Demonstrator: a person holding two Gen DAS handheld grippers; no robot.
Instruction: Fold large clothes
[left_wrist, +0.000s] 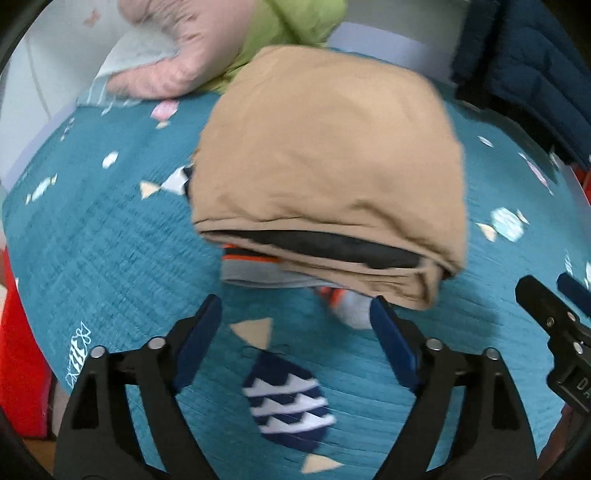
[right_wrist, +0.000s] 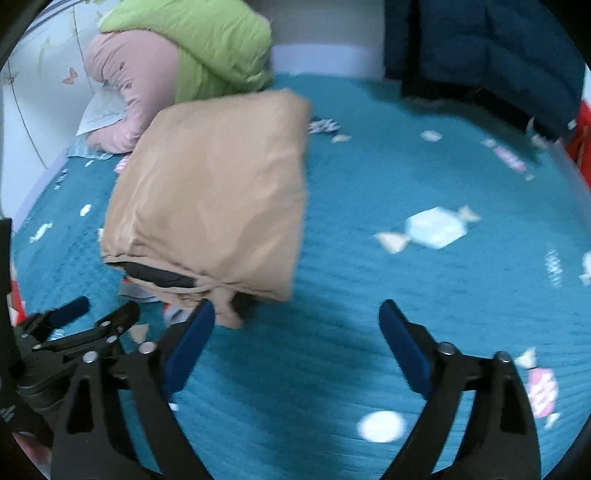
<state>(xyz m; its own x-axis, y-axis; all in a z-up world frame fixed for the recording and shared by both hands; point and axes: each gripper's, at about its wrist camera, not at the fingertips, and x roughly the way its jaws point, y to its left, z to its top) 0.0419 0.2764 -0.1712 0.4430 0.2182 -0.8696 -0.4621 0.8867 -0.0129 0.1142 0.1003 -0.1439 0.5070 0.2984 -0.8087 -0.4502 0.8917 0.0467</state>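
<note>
A tan jacket (left_wrist: 328, 158) lies folded in a thick bundle on the teal bedspread (left_wrist: 110, 240), with black lining and orange-grey trim showing at its near edge. It also shows in the right wrist view (right_wrist: 214, 192). My left gripper (left_wrist: 295, 306) is open and empty, just in front of the bundle's near edge. My right gripper (right_wrist: 297, 310) is open and empty, its left finger close to the bundle's near right corner. The right gripper also shows at the right edge of the left wrist view (left_wrist: 554, 314), and the left gripper at the lower left of the right wrist view (right_wrist: 96, 314).
A pink garment (right_wrist: 125, 92) and a green one (right_wrist: 207, 40) are piled at the far left by the wall. A dark blue quilted jacket (right_wrist: 498, 44) lies at the far right. A red object (left_wrist: 22, 362) stands beside the bed's left edge.
</note>
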